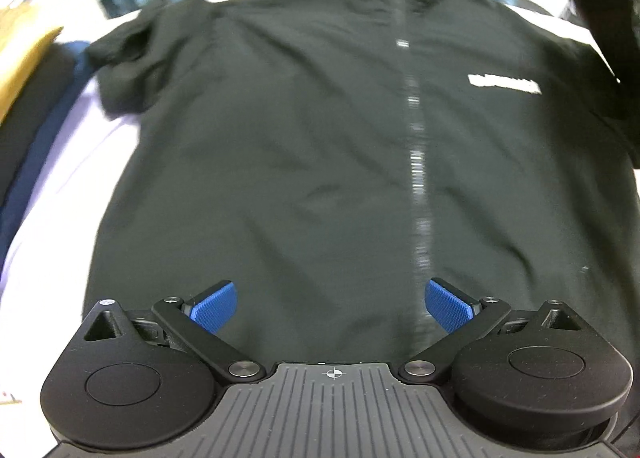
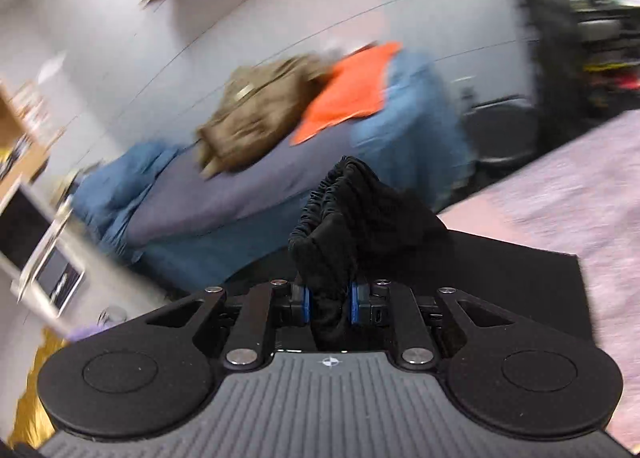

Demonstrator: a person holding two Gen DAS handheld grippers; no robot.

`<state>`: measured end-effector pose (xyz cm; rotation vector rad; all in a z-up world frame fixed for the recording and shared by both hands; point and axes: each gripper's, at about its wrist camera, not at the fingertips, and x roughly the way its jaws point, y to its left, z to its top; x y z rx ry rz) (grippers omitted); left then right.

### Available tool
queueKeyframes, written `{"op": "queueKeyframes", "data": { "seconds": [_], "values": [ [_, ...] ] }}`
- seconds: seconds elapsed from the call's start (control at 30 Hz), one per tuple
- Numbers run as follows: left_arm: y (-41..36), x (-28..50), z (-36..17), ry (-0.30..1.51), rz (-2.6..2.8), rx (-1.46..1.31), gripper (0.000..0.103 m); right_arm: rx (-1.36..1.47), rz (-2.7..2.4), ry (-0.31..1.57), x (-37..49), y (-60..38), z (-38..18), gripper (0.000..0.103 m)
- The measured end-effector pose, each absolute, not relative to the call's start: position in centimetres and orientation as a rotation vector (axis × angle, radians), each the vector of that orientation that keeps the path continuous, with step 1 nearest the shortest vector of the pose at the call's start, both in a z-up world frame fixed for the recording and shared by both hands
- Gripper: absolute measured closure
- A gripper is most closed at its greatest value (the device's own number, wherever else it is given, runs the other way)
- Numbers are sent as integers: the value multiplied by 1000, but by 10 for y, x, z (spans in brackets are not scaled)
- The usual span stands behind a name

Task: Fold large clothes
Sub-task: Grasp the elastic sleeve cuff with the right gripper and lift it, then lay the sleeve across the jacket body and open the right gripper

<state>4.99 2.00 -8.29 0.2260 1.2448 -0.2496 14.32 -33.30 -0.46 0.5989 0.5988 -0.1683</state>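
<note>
A black zip-up jacket [image 1: 312,145] lies spread front-up on a pale lilac surface [image 1: 52,185], with a silver zipper [image 1: 416,161] down its middle and a white logo [image 1: 503,83] on the chest. Its left sleeve [image 1: 124,61] lies bunched. My left gripper [image 1: 330,308] is open and empty over the jacket's hem. My right gripper [image 2: 329,304] is shut on the black elastic cuff [image 2: 340,213] of the other sleeve and holds it raised; that sleeve hangs at the top right of the left wrist view [image 1: 600,9].
Dark and navy folded clothes [image 1: 36,109] and a yellow item [image 1: 24,53] lie left of the jacket. In the right wrist view a blue-covered bed [image 2: 240,193] holds an olive jacket [image 2: 260,113] and an orange cloth [image 2: 352,93]. A laptop [image 2: 44,258] stands at left.
</note>
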Motion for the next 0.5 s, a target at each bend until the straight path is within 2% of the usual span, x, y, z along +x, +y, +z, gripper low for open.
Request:
{"op": "queueKeyframes", "data": {
  "seconds": [0.2,0.37,0.47,0.5],
  "values": [
    [72,43,-80,1238,-133,136,0,472,-80,728,213,-236,-39,82],
    [106,34,-86,1239,-47,77,0,426,-72,840,228,-177,-72,82],
    [115,32,-93,1269,-31,51,0,381,-53,899,236,-154,-91,73],
    [117,31,-94,1273,-35,52,0,343,-71,905,237,-152,-98,62]
  ]
}}
